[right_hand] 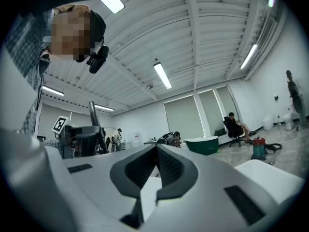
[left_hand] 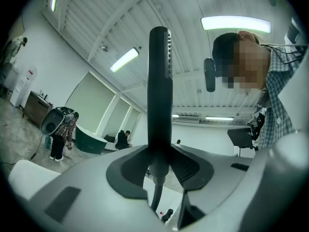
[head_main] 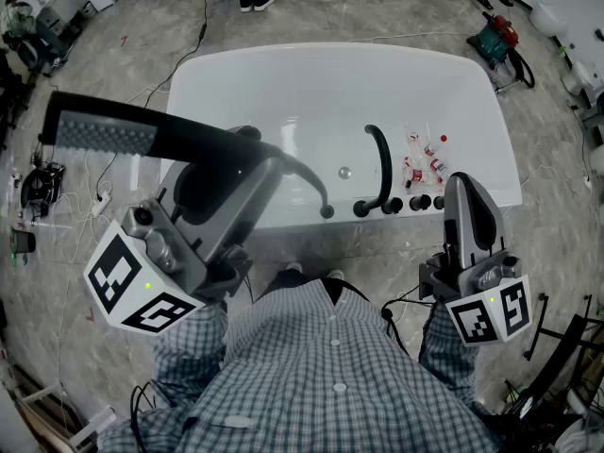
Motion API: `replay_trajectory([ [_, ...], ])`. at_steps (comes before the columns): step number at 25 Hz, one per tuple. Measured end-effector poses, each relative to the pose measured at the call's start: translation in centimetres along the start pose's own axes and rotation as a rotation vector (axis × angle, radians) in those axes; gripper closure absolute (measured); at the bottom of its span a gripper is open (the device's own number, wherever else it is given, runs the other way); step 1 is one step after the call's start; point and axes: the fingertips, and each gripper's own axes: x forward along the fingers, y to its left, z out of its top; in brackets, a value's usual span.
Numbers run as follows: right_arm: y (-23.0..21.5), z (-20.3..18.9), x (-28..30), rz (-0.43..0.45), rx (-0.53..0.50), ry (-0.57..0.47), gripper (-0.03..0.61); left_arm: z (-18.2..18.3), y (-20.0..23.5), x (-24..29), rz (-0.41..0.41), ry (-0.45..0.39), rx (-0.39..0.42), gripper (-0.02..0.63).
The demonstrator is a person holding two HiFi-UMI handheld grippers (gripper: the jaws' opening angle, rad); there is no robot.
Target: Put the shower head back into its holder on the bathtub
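Note:
The black shower head (head_main: 104, 135) is lifted above the left end of the white bathtub (head_main: 283, 83), with its perforated face pointing left. My left gripper (head_main: 236, 154) is shut on its handle. In the left gripper view the handle (left_hand: 160, 81) rises straight up between the pads, and the hose (left_hand: 155, 197) drops below them. That hose (head_main: 311, 185) curves down to the tub's near ledge. My right gripper (head_main: 464, 185) is shut and empty, held above the ledge's right end. Its pads (right_hand: 164, 166) meet in the right gripper view.
A black curved spout (head_main: 379, 163) and black knobs (head_main: 417, 202) stand on the near ledge. Small red-and-white bottles (head_main: 425, 159) lie inside the tub beside the spout. Cables and gear (head_main: 38, 182) clutter the floor at left. A green machine (head_main: 495, 41) sits at the far right.

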Motion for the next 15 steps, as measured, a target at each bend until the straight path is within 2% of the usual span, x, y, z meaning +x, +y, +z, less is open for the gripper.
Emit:
replay_trajectory([
  [10,-0.01,-0.07,-0.11,-0.012,0.003,0.008,0.563,-0.14,0.1,0.01,0.005,0.014,0.001,0.472],
  [15,-0.75,-0.3,-0.2,-0.042,0.048,0.004,0.563,-0.19,0.19,-0.07,0.007,0.014,0.003,0.472],
])
